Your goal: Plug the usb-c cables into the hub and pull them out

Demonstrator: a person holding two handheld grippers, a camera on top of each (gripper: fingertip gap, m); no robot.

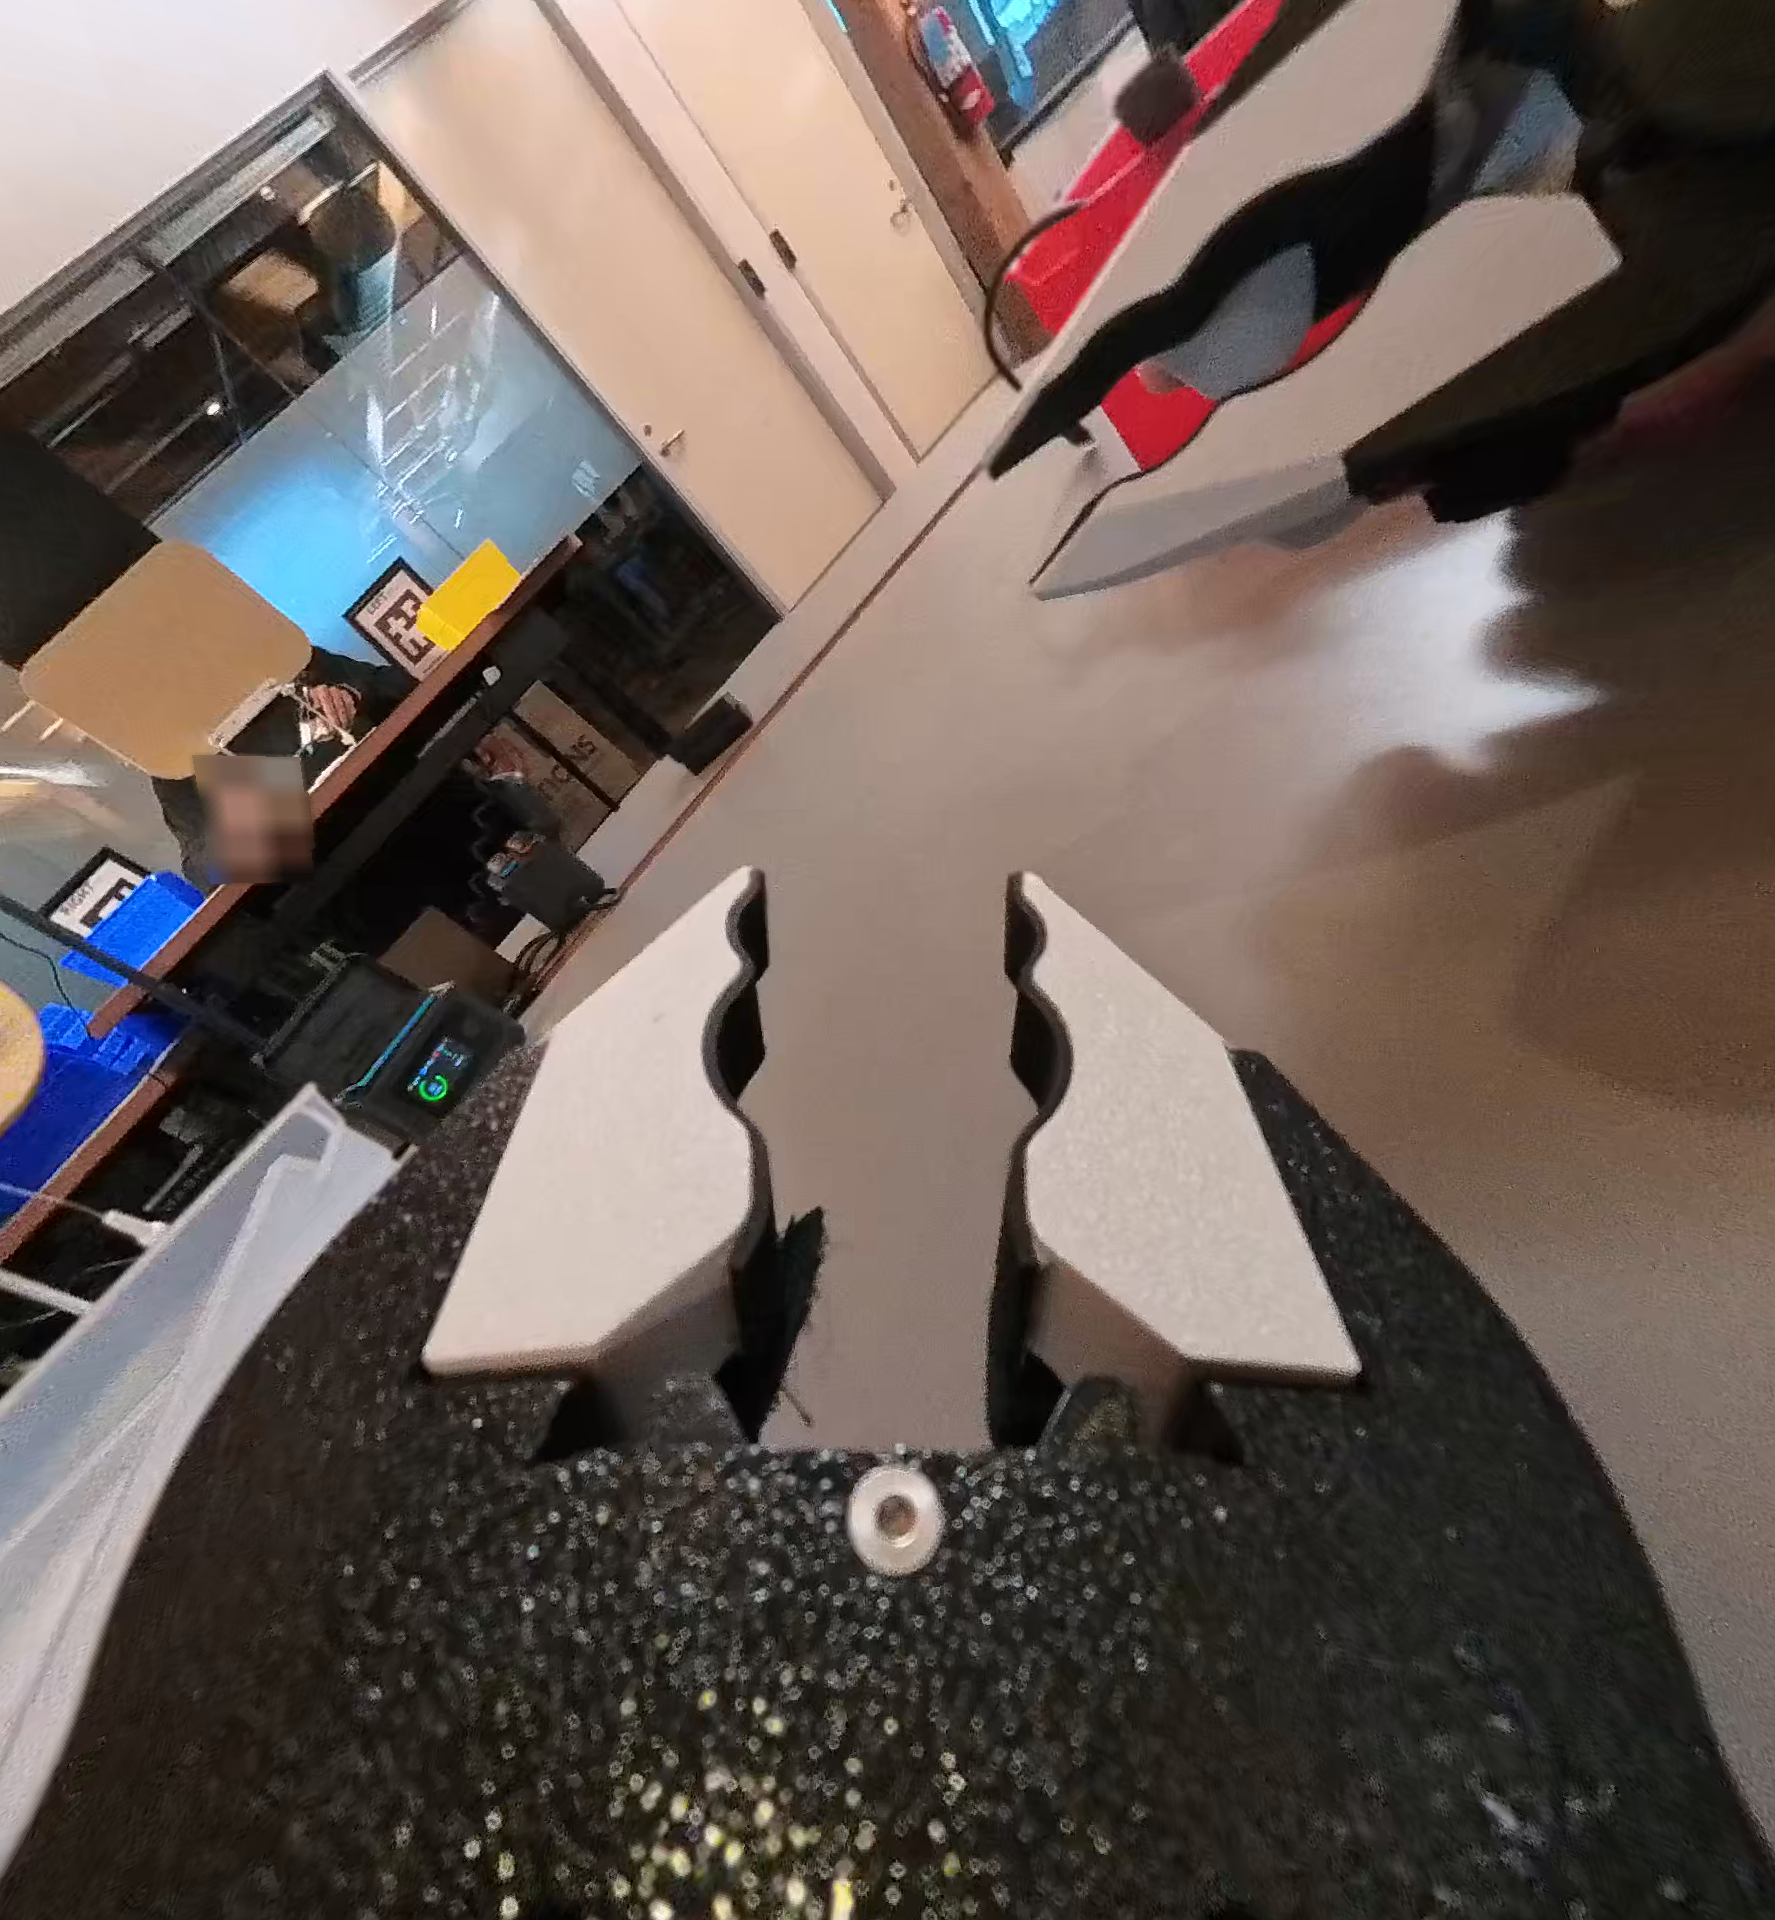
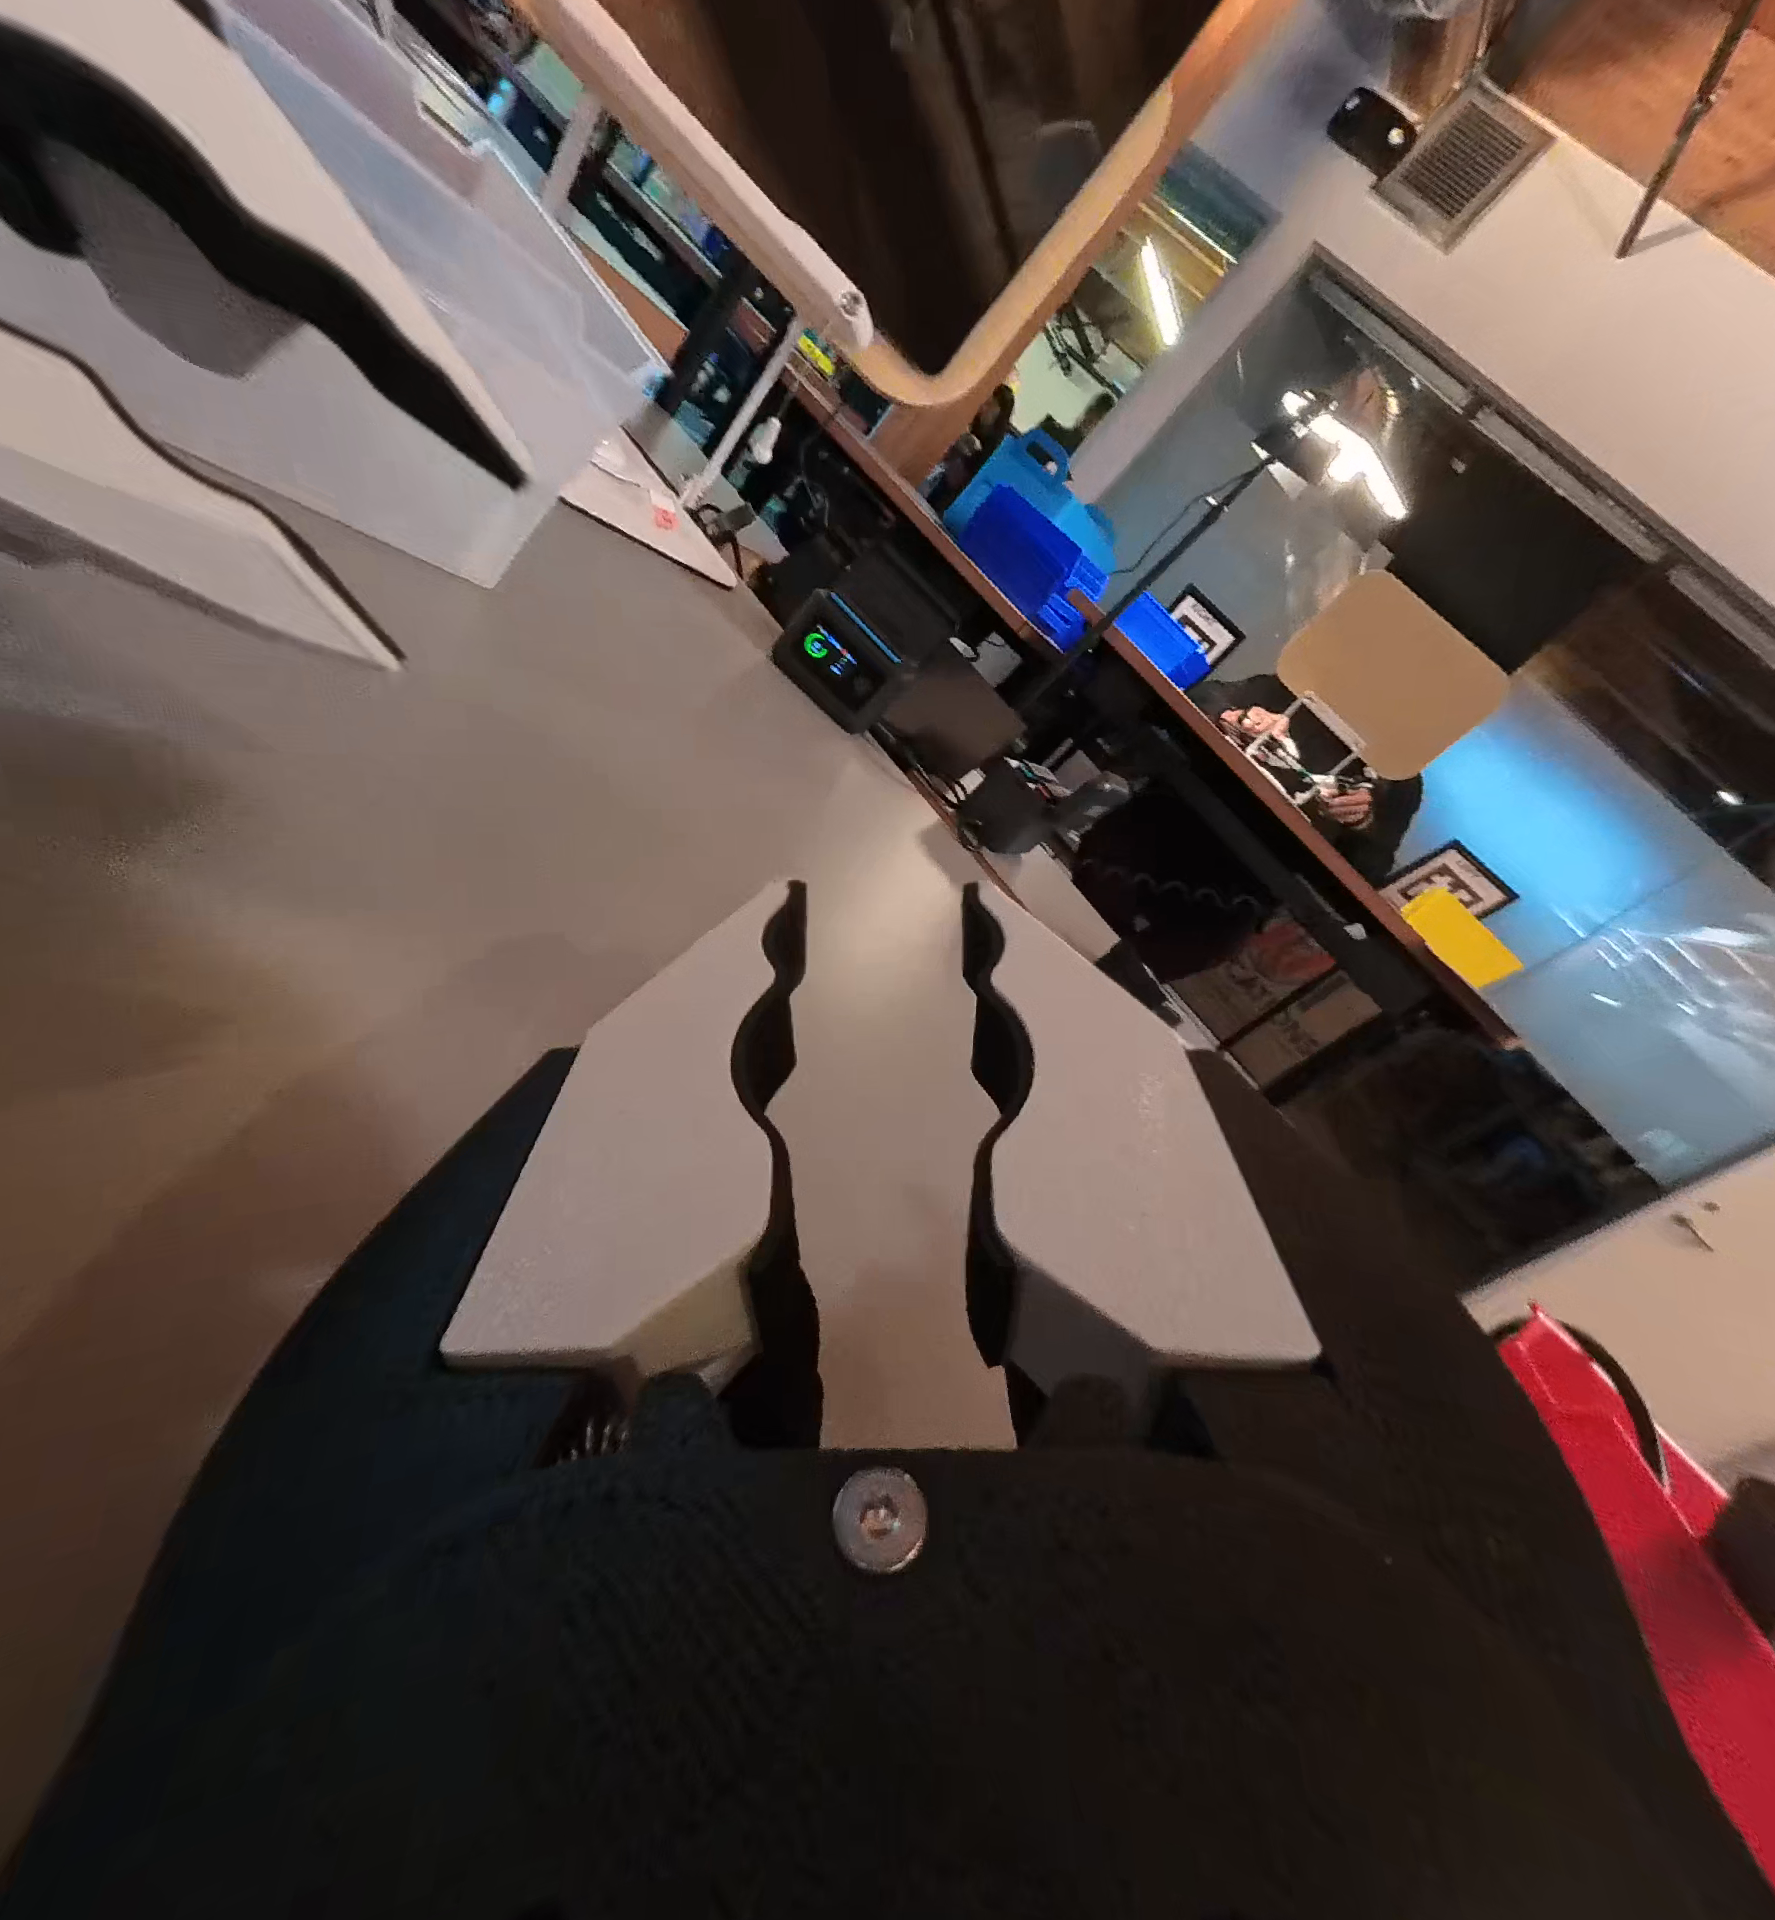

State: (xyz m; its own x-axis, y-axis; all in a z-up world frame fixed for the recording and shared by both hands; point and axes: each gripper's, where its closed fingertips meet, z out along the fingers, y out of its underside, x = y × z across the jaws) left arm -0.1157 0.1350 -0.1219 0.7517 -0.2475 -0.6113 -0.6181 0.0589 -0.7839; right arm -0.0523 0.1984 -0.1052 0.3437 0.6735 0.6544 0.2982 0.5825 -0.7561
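- USB-C cables and hub: neither shows clearly in either wrist view, so I cannot tell where they lie. A thin dark cable (image 1: 997, 301) loops beside a red object (image 1: 1122, 260) at the far edge of the tabletop (image 1: 966, 727); whether it is one of the task's cables I cannot say.
- Progress: as far as the views show, nothing is gripped and no plug or port is in sight; I judge the plugging and pulling either not begun or between steps.
- My left hand-held gripper (image 1: 885, 904): jaws parted with a clear gap, empty, held above bare tabletop and touching nothing.
- My right hand-held gripper (image 2: 881, 906): jaws likewise parted, a little narrower, empty, over the tabletop's far edge. It also appears blurred at the upper right of the left view.
- Surroundings: a translucent plastic bin (image 2: 467, 260), a small black device with a lit screen (image 2: 841, 655), blue crates (image 2: 1028, 520) and a glass partition (image 1: 395, 416) beyond.
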